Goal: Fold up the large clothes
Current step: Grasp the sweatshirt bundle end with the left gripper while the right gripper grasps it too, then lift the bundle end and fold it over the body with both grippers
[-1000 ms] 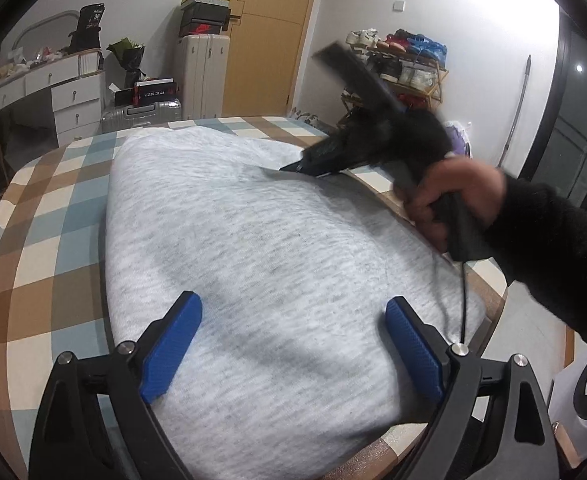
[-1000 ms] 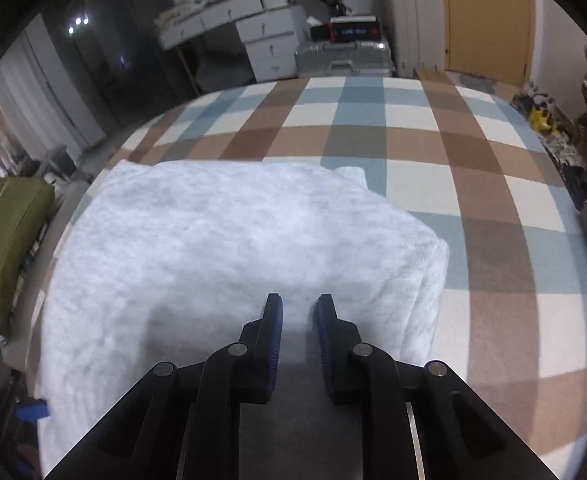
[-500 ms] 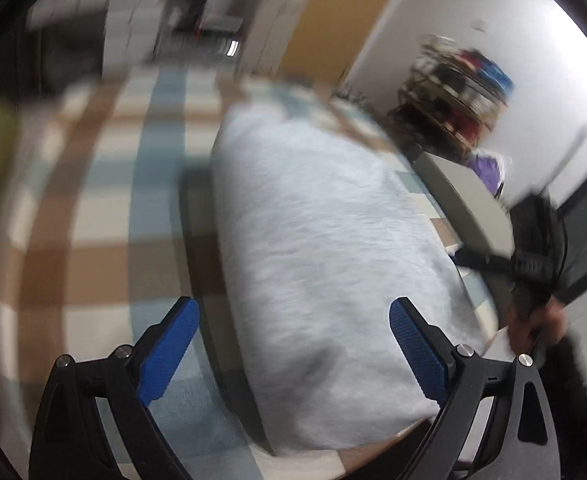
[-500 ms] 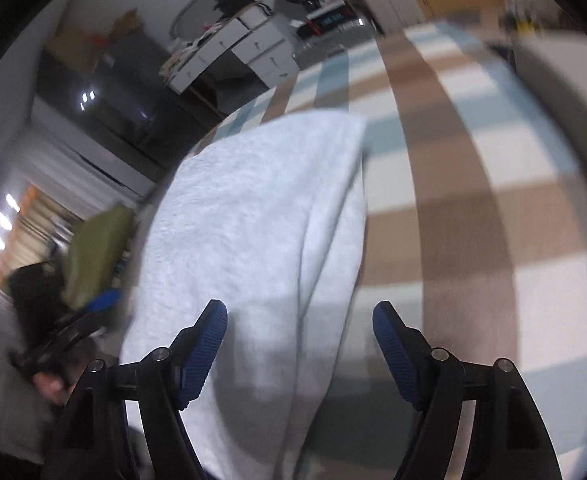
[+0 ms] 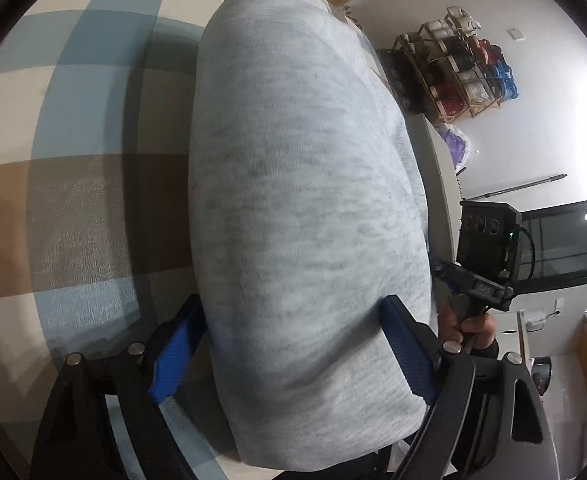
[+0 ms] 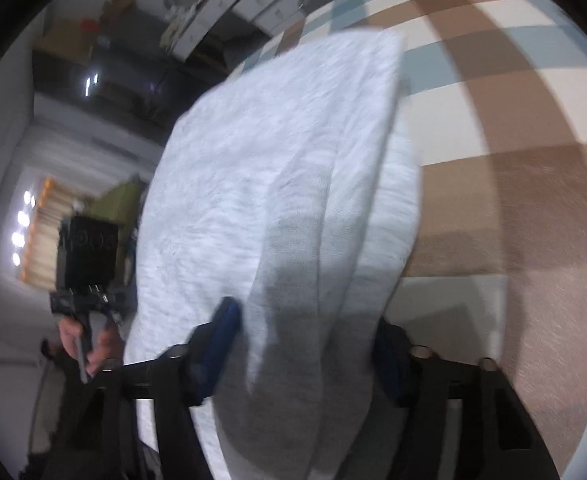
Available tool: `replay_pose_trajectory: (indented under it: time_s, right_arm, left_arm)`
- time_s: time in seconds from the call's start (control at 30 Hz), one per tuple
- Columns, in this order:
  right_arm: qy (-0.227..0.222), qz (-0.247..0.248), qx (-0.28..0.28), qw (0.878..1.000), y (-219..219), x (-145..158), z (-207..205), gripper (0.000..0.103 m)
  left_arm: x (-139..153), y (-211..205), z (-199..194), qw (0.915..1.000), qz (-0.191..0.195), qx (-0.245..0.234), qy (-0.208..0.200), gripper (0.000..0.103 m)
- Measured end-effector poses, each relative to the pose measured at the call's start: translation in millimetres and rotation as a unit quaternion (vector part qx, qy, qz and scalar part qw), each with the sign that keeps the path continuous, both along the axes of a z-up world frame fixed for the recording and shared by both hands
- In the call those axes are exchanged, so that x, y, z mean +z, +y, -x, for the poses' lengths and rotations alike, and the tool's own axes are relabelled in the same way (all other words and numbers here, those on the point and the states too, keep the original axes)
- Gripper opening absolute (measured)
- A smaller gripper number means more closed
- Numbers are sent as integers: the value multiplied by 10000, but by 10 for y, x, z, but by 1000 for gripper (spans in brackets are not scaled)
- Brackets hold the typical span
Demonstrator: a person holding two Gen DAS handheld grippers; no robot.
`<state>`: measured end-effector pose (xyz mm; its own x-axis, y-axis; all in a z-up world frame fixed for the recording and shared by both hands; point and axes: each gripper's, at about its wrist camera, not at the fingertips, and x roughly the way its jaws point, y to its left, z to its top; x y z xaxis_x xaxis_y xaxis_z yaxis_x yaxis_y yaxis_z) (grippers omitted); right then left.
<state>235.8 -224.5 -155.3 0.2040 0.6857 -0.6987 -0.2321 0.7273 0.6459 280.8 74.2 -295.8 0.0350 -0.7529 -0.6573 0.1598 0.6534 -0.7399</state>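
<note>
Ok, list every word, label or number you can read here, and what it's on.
None can be read.
Black camera box on the other gripper: three round ports and a green light, no legible lettering.
Shoe rack: any labels too small.
Grey garment, checked cover: no print.

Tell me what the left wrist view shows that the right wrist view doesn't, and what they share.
Only the left wrist view shows the shoe rack against the white wall, and the right gripper in a hand. Only the right wrist view shows the white drawers and the left gripper in the other hand. Both show the folded grey garment on the checked cover, its near end between each camera's own blue fingers.
</note>
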Motion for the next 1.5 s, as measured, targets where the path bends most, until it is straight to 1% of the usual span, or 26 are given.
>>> replay_pose_trajectory:
  time_s: [0.03,0.07,0.1,0.13,0.2,0.23,0.3,0.37,0.4,0.47,0.53,0.57,0.6,0.67,0.73,0.77,0.83,0.93,1.03,1.13,1.27,1.33,1.5]
  right_arm:
    - [-74,70,50,9999,42,0,1,49]
    - [-117,49,86,9999,56,10,0,47]
    - [-153,-39,87,9998,48,20,5,41]
    - [-191,-160,89,9997,22,43,17,35]
    - [-264,-533,151,9981,-34,101,72,31]
    - [-278,-677,208,9971,-40,113,114,31]
    - [-300,-777,399,9957,-1,124,250,31]
    - [-174,-951,521,9940,4,58,359,31]
    - [-72,-1063,480,9931,-12,-5,389,31]
    - [10,-1080,359,9935,-21,-103,377,32]
    - [79,-1067,191,9941,1,-165,294,40]
    - [173,-1021,60,9946,18,-198,261,42]
    - [176,-919,15,9956,63,-201,244,44]
    - [53,-758,-23,9971,105,-177,263,44]
    - [62,-889,-187,9958,43,-169,337,35]
    - [22,-949,-252,9952,36,-142,360,33]
    - [-195,-1012,-304,9942,16,-17,443,28]
    - [-558,-1287,-294,9897,49,196,573,27]
    - [-879,-1453,-244,9852,110,398,628,26]
    - [-1067,-1718,-184,9792,163,560,642,26]
    - [-1440,-1834,-81,9724,406,878,664,26]
    - [-1535,-1968,-19,9684,473,1048,670,27]
    - [-1877,-2033,375,9602,929,1587,694,27]
  left_arm:
    - [19,-7,6,10000,-32,-25,-32,81]
    - [49,-16,19,9999,-84,-40,-79,78]
    - [75,-25,34,9998,-131,-38,-113,76]
    - [118,-36,42,9998,-159,-36,-126,73]
    - [212,-62,84,9991,-303,-63,-293,71]
    - [216,-74,70,9987,-342,-100,-354,71]
    - [234,-74,137,9982,-372,-171,-446,71]
    - [208,-89,193,9974,-443,-268,-497,71]
    - [173,-63,210,9975,-445,-265,-472,71]
    - [70,-31,212,9977,-498,-230,-406,71]
    - [-5,-14,133,9988,-373,-140,-286,71]
    - [-26,-6,98,9990,-344,-115,-251,71]
    - [-28,-12,72,9988,-384,-107,-283,71]
    - [-14,9,64,9983,-481,-75,-326,71]
    - [22,20,53,9979,-563,-63,-299,71]
    - [69,14,45,9976,-606,-61,-344,70]
    - [177,-5,85,9963,-678,-74,-523,69]
    - [348,12,97,9957,-617,-16,-688,69]
    - [528,149,115,9948,-547,71,-860,69]
    - [707,279,132,9929,-523,152,-1061,69]
    - [975,501,221,9885,-529,281,-1389,69]
    - [1097,640,269,9866,-494,383,-1504,69]
    - [1486,1099,408,9797,-545,765,-1770,69]
